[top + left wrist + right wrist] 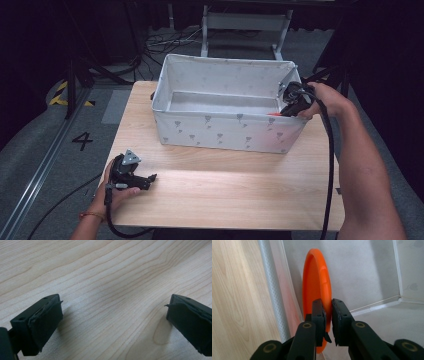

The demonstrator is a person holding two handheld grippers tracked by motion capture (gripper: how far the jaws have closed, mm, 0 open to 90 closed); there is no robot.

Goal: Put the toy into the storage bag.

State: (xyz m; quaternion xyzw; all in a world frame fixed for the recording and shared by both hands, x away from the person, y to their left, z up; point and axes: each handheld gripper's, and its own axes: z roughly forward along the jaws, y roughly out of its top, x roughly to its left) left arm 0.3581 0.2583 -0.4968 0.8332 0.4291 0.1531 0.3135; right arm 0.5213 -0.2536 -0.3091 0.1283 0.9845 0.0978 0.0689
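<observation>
The right hand-held gripper (327, 315) is clamped on the rim of an orange plate (317, 282), holding it on edge inside the grey fabric storage box (225, 132), close against the box's wall at its right end. The left hand-held gripper (112, 315) rests low over the wooden counter (225, 195), well apart from the box, with its jaws wide apart and nothing between them.

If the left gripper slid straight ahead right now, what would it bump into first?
Probably nothing: the left gripper has open jaws over the bare wooden table, and the way ahead looks free.
</observation>
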